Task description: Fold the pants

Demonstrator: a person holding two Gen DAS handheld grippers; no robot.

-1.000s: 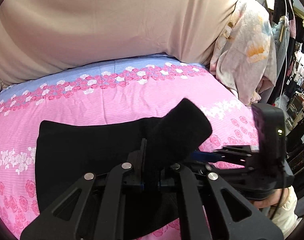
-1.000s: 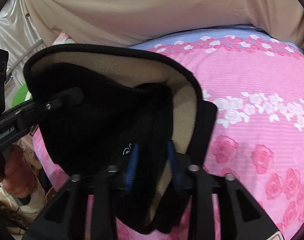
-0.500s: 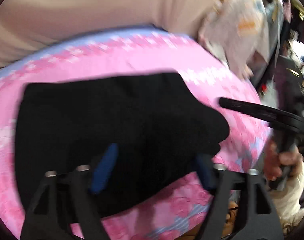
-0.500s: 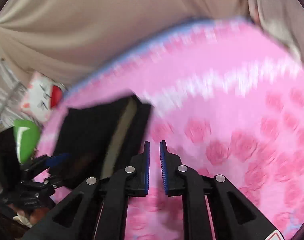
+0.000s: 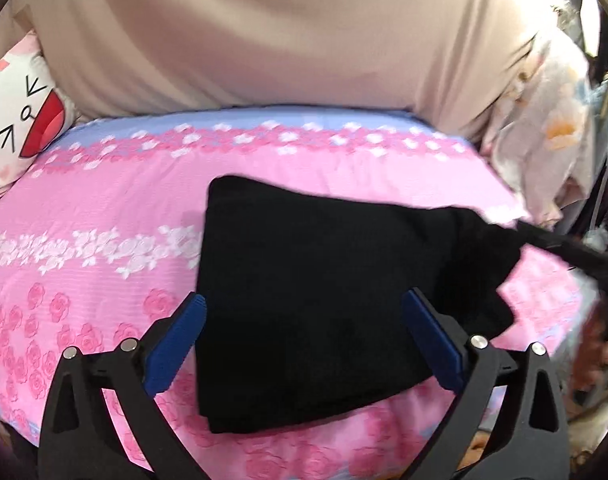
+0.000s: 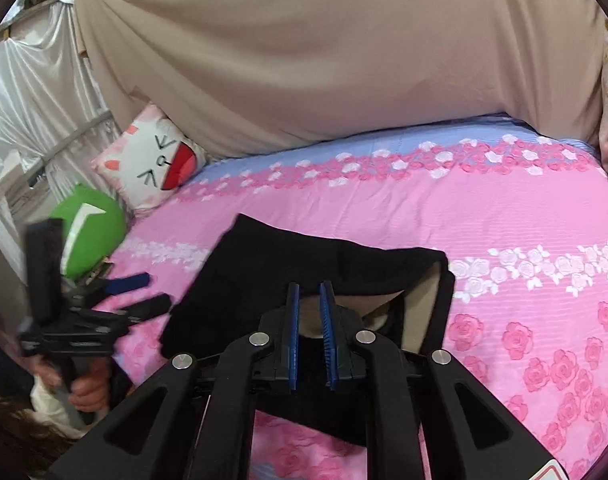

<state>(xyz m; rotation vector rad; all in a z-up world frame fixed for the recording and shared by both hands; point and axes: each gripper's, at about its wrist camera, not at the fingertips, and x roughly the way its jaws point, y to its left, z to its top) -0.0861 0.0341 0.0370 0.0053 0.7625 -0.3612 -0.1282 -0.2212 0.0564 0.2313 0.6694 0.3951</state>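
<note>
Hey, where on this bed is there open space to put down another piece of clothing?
Free bedspread lies right of the black pants, and a band between them and the beige drape. Crowded: the left edge by the cat pillow, green cushion and left gripper.
</note>
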